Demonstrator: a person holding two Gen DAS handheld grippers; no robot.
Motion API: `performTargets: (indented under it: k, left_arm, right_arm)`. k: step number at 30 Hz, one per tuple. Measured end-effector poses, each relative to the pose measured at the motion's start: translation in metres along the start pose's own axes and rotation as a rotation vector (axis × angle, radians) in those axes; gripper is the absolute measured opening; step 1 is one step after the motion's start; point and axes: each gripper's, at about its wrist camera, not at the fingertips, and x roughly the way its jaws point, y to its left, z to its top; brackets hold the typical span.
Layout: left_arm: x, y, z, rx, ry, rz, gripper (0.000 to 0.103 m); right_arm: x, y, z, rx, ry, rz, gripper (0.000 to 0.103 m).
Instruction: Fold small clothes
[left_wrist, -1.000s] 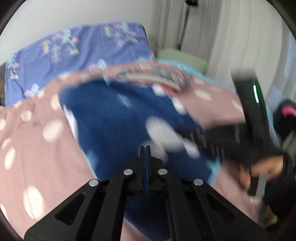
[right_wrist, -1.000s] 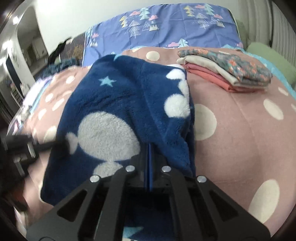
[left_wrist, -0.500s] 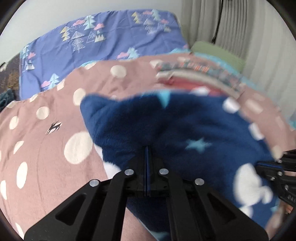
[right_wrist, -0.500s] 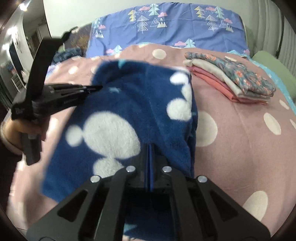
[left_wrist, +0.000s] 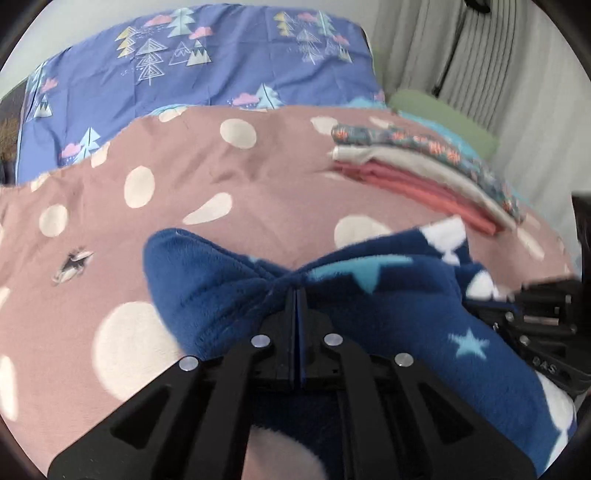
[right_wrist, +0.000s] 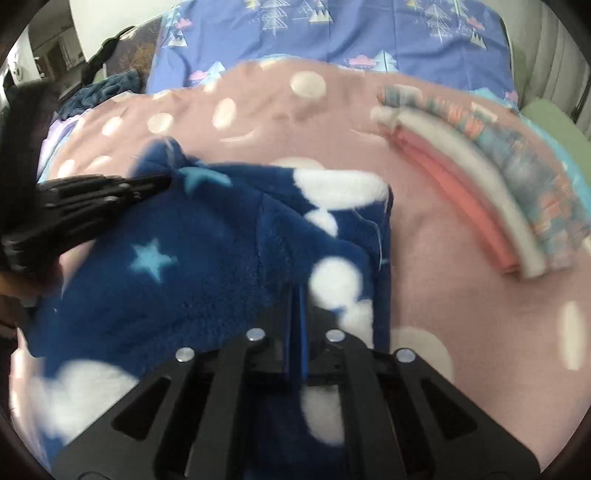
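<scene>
I have both grippers clamped on the fleece (left_wrist: 406, 306), a navy garment with white blobs and pale blue stars, which lies on the bed over the pink spotted cover (left_wrist: 229, 177). My left gripper (left_wrist: 298, 295) has its jaws pressed together on a bunched fold at the garment's far left corner, and the cloth puckers into a bow shape right at the tips. My right gripper (right_wrist: 295, 295) is likewise closed on the fleece, biting it close to the right-hand edge, where the cloth is doubled over into a thick fold. From the right wrist camera the garment (right_wrist: 207, 258) spreads from the lower left toward the upper right, its long axis running roughly side to side between my two grippers, and its right border makes a straight line running away from me. I can see the left gripper (right_wrist: 162, 182) from that view too, coming in from the left with its tips on the far corner by a blue star. The right gripper (left_wrist: 480, 317) shows at the right edge of the left view, blurred, touching the fleece. Beyond the garment, well apart on the cover, sits a folded stack (left_wrist: 428, 173): patterned on top, cream in the middle, coral below. The blue tree-print sheet (left_wrist: 207, 62) lies behind.
</scene>
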Motion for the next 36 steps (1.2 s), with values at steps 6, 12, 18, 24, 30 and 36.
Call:
performTargets:
  k: [6, 12, 18, 24, 30, 36]
  left_arm:
    - [-0.01, -0.015, -0.003, 0.073, -0.034, 0.069, 0.003]
    - [-0.091, -0.055, -0.01, 0.204, -0.089, 0.001, 0.03]
    - [-0.125, -0.092, -0.09, 0.281, -0.041, -0.141, 0.05]
    - [-0.105, -0.089, -0.097, 0.209, -0.068, -0.125, 0.05]
    - [-0.162, -0.109, -0.105, 0.244, -0.087, -0.206, 0.05]
    - [-0.131, -0.135, -0.148, 0.391, -0.067, -0.142, 0.052]
  right_arm:
    - [-0.006, 0.012, 0.0, -0.058, -0.018, -0.053, 0.0]
    - [-0.091, 0.019, -0.022, -0.042, -0.141, 0.029, 0.013]
    - [-0.114, 0.015, -0.087, 0.003, -0.102, 0.151, 0.013]
    - [-0.088, -0.001, -0.088, 0.1, -0.074, 0.169, 0.011]
    - [-0.152, 0.007, -0.109, 0.029, -0.172, 0.209, 0.014]
    - [-0.104, -0.007, -0.133, 0.104, -0.067, 0.254, 0.015]
